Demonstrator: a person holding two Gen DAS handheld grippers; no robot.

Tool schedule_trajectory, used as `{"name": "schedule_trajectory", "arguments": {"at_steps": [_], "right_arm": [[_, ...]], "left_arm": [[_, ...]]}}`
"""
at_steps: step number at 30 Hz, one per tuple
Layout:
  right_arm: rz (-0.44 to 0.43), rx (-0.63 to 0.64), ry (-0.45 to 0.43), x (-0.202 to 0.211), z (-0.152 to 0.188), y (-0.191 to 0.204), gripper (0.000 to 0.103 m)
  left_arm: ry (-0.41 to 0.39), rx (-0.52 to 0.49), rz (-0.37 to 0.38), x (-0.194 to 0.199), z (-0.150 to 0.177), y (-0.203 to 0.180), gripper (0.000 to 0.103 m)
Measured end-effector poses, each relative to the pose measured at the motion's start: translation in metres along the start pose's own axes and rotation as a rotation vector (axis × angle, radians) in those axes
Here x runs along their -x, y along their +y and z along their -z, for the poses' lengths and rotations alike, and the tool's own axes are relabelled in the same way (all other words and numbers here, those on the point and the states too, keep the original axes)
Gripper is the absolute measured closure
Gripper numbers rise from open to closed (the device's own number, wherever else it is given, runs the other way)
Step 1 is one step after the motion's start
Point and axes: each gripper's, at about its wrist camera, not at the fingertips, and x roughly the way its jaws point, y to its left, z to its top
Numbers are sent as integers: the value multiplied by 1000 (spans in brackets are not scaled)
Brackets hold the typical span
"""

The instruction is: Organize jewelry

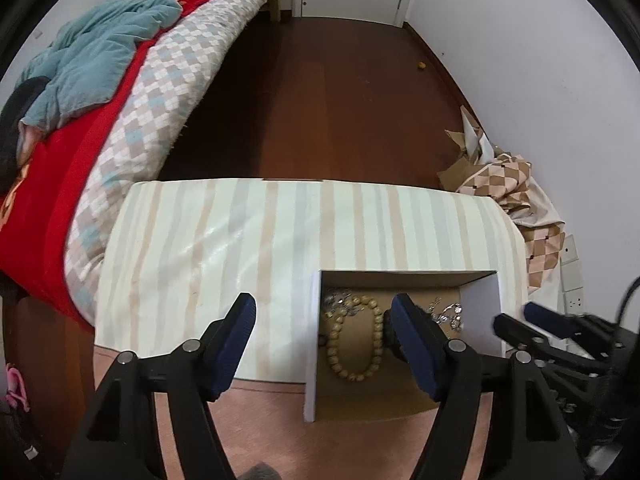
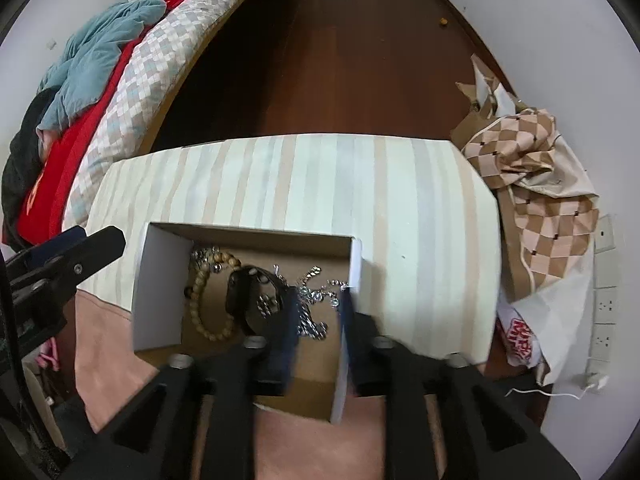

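Observation:
An open cardboard box [image 1: 480,300] [image 2: 160,280] stands on the striped table top [image 1: 240,240] [image 2: 400,200]. In it lie a wooden bead bracelet [image 1: 354,344] [image 2: 208,304], silver chains [image 1: 448,314] [image 2: 312,304] and a black watch [image 2: 248,292]. My left gripper [image 1: 324,316] is open and empty, hovering over the box's left wall. My right gripper [image 2: 320,312] is low inside the box over the silver chains, its fingers [image 2: 290,328] a narrow gap apart; whether they hold a chain is hidden. It also shows at the right in the left wrist view [image 1: 532,320].
A bed [image 1: 120,100] with checked quilt, red and teal blankets runs along the left. Dark wooden floor [image 1: 340,100] lies beyond the table. Checked cloth and cardboard [image 2: 532,168] are piled at the right wall, near wall sockets [image 2: 604,304].

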Motion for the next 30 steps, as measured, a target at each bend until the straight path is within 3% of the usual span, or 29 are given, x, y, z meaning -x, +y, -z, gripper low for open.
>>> {"name": "schedule_trajectory", "arguments": {"at_steps": [3, 5, 7, 12, 19, 30], "right_arm": [[22, -5, -25, 15, 9, -2, 54], [62, -10, -51, 25, 17, -2, 43], [94, -14, -73, 32, 27, -2, 22], [147, -23, -75, 35, 53, 3, 4], [174, -41, -126, 55, 84, 13, 2], [207, -42, -276, 138, 127, 31, 2]], "left_arm": [[-31, -12, -32, 9, 8, 2, 14], [-51, -20, -52, 15, 17, 3, 2], [-67, -26, -81, 20, 28, 3, 0], [-65, -20, -111, 24, 49, 4, 0], [-91, -13, -104, 47, 74, 3, 0], [-197, 14, -94, 125, 112, 1, 0]]}}
